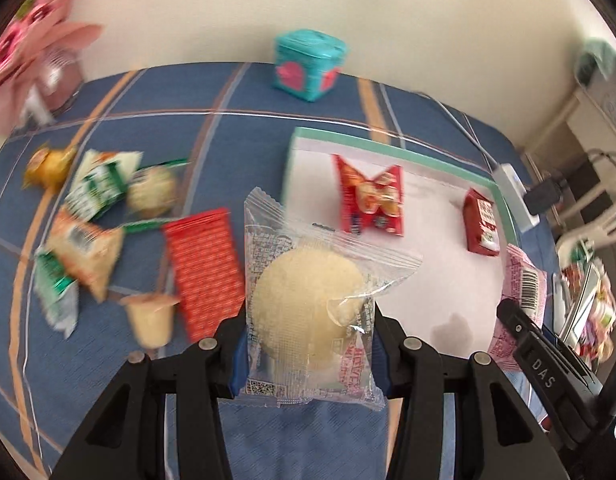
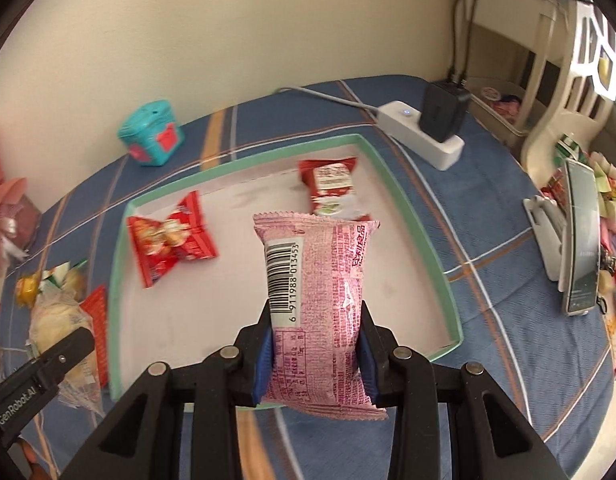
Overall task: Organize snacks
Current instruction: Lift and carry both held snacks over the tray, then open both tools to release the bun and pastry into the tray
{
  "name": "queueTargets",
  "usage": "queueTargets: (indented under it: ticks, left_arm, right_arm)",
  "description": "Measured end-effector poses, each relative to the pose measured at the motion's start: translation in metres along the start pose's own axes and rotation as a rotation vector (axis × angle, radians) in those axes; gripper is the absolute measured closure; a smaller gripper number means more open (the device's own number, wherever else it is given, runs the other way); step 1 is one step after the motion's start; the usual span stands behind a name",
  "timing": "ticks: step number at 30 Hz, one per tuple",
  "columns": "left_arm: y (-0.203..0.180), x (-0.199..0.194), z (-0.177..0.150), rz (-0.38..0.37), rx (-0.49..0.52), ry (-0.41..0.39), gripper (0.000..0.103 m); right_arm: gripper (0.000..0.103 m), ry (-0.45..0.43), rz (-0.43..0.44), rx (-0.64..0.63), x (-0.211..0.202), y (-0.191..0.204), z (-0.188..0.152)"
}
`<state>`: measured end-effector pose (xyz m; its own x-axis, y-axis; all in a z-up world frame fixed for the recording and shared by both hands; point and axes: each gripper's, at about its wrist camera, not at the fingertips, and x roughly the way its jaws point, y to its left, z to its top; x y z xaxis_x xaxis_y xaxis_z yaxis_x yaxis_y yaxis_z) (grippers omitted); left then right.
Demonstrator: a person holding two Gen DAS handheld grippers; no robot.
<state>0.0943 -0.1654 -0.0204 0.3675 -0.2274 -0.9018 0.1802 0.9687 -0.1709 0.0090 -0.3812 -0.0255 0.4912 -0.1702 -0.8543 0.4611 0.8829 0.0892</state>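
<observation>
Fingers of the left gripper point(image 1: 308, 344) clamp a clear-wrapped cake point(image 1: 308, 304) beside the tray point(image 2: 412, 208). Right gripper point(image 2: 316, 360) fingers clamp a pink packet point(image 2: 320, 296) above that tray, where two red packs point(image 2: 172, 236) lie.

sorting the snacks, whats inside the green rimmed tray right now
Two red snack packets lie in the tray: a bow-shaped one and a red-and-white one. The pink packet, held in the right gripper, covers part of the tray floor.
</observation>
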Motion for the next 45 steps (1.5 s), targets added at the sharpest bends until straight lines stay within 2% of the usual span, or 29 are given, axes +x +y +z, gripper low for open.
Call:
queueTargets:
  ticks: [4, 14, 21, 26, 28, 30, 34, 36, 38, 42, 45]
  left_arm:
    - [-0.017, 0.017, 0.007, 0.004, 0.054, 0.02, 0.053]
    - [-0.026, 0.053, 0.008, -0.013, 0.068, 0.078, 0.053]
    - [-0.027, 0.064, 0.002, -0.02, 0.066, 0.109, 0.052]
    - [-0.028, 0.063, 0.001, -0.037, 0.068, 0.114, 0.052]
    - [-0.028, 0.061, 0.002, -0.048, 0.063, 0.113, 0.051]
    - [-0.026, 0.056, 0.003, -0.056, 0.048, 0.102, 0.048]
    - [-0.027, 0.043, 0.006, -0.071, 0.047, 0.074, 0.038]
    - [-0.025, 0.034, 0.008, -0.078, 0.035, 0.059, 0.033]
    - [-0.023, 0.026, 0.011, -0.081, 0.024, 0.04, 0.031]
    - [-0.014, 0.008, 0.016, -0.066, -0.003, -0.006, 0.014]
    - [-0.004, 0.0, 0.016, -0.043, -0.026, -0.026, 0.006]
  right_arm:
    - [0.065, 0.021, -0.021, 0.012, 0.014, -0.007, 0.001]
    - [0.065, 0.042, -0.051, -0.02, 0.035, -0.004, -0.002]
    - [0.064, 0.041, -0.064, -0.037, 0.035, -0.001, -0.002]
    - [0.063, 0.054, -0.035, -0.028, 0.036, -0.001, -0.003]
    - [0.059, 0.049, -0.025, -0.033, 0.035, -0.001, -0.003]
    - [0.043, 0.031, -0.019, -0.039, 0.03, 0.001, -0.002]
    - [0.036, 0.002, -0.007, -0.044, 0.021, 0.003, 0.001]
    - [0.025, -0.012, -0.004, -0.044, 0.015, 0.003, 0.002]
    - [0.02, -0.025, 0.004, -0.044, 0.01, 0.003, 0.003]
    - [0.003, -0.057, 0.012, -0.037, 0.0, 0.002, 0.005]
    - [0.0, -0.066, 0.029, -0.023, -0.004, 0.001, 0.005]
